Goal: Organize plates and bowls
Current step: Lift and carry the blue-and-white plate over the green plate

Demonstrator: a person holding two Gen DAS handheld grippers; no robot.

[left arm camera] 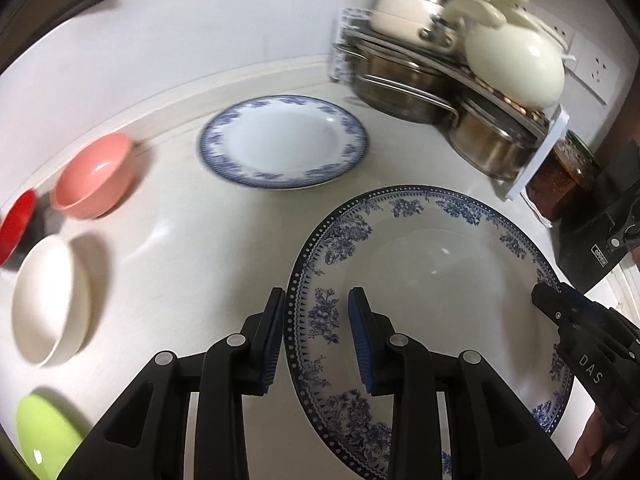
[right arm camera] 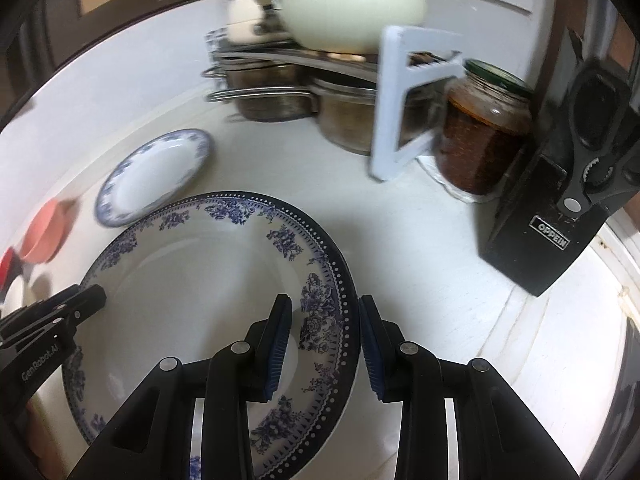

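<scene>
Both grippers clamp the large blue-floral plate (left arm camera: 432, 304), carried between them above the white counter (left arm camera: 180, 208): the left gripper (left arm camera: 318, 338) has its blue pads closed across the plate's left rim, the right gripper (right arm camera: 324, 344) across the right rim. Only the left wrist view shows the whole row of empty bowls along the counter's left side: a white bowl (left arm camera: 48, 300), a pink bowl (left arm camera: 96, 174), a green bowl (left arm camera: 44, 432) and a red bowl (left arm camera: 16, 226). A smaller blue-rimmed plate (left arm camera: 282, 142) lies empty behind, well apart. Only the right wrist view shows clearly the black knife block (right arm camera: 560, 200) and the glass jar (right arm camera: 484, 128), green-lidded, filled with something dark red-brown.
</scene>
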